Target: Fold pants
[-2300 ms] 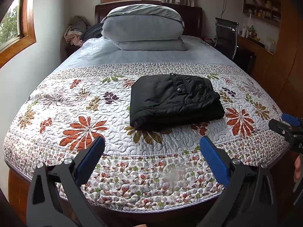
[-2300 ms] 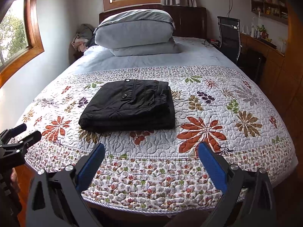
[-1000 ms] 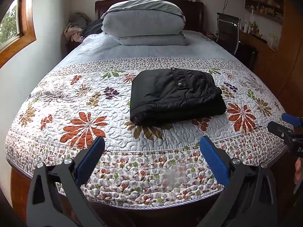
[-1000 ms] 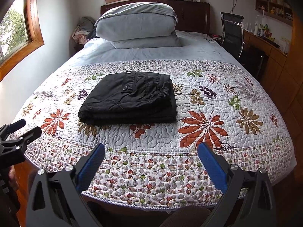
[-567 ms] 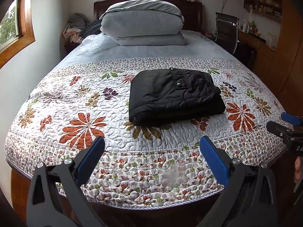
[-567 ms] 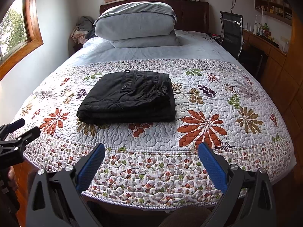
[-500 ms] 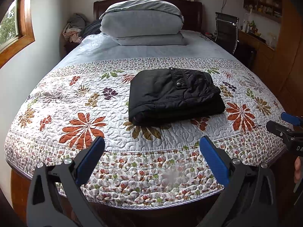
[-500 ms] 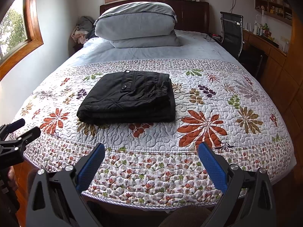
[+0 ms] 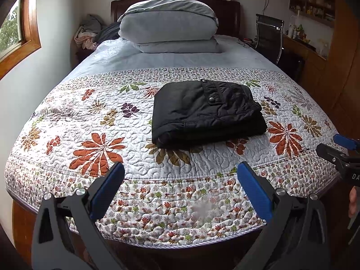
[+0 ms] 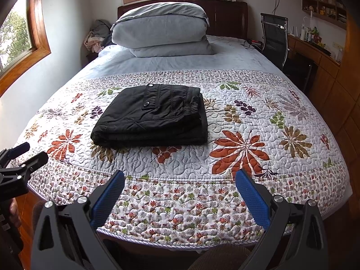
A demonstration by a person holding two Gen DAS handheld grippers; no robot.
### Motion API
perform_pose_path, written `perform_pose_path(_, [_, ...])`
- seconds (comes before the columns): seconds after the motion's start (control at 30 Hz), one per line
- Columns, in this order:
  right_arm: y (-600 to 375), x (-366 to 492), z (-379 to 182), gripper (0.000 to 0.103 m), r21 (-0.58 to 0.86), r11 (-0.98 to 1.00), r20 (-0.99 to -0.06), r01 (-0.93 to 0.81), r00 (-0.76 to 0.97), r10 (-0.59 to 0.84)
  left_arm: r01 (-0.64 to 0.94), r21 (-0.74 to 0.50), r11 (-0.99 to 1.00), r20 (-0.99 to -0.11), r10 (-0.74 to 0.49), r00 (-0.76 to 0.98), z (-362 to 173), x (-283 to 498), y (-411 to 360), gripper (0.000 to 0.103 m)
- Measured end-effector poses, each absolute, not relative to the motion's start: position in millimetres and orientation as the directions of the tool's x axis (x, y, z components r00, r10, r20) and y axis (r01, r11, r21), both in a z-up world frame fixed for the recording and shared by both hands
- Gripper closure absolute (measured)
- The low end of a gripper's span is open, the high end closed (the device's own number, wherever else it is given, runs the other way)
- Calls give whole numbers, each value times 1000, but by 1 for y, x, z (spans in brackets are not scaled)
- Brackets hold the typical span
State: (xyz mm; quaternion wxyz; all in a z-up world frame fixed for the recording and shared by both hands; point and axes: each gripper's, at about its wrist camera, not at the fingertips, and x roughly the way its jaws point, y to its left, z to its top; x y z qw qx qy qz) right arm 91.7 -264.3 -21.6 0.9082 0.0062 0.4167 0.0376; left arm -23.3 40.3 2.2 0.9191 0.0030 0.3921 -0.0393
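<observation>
Two claws, mine, fill the foreground. My left two-finger gripper with blue pads (image 9: 180, 189) stands wide and holds nothing; my right two-finger gripper with blue pads (image 10: 180, 191) is equally wide and bare, and shows in the left view at 3 o'clock. Both hover short of the near hem of the floral quilted bedspread (image 9: 94, 121), touching no cloth. Beyond, at 12 o'clock from the left claw and 11 o'clock from the right, the black padded pants (image 9: 207, 114) lie as a compact stacked rectangle, snap flap uppermost, near the middle of the bedspread. Against a second ago almost nothing has shifted: the bundle keeps its shape and both claws stay back. I judge the folding finished, with only a retreat left. Farthest, at 12 o'clock, grey stacked pillows (image 9: 168, 24) rest against the dark wooden headboard (image 9: 227, 15); a black mesh chair (image 9: 268, 36) stands at 1 o'clock.
</observation>
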Motion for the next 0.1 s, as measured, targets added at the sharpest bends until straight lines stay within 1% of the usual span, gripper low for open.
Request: perform_pose_path(0.1, [-264, 92, -21, 4, 43, 997, -757, -62, 650, 73, 81, -21, 996, -719, -72, 691, 2, -24, 39, 3])
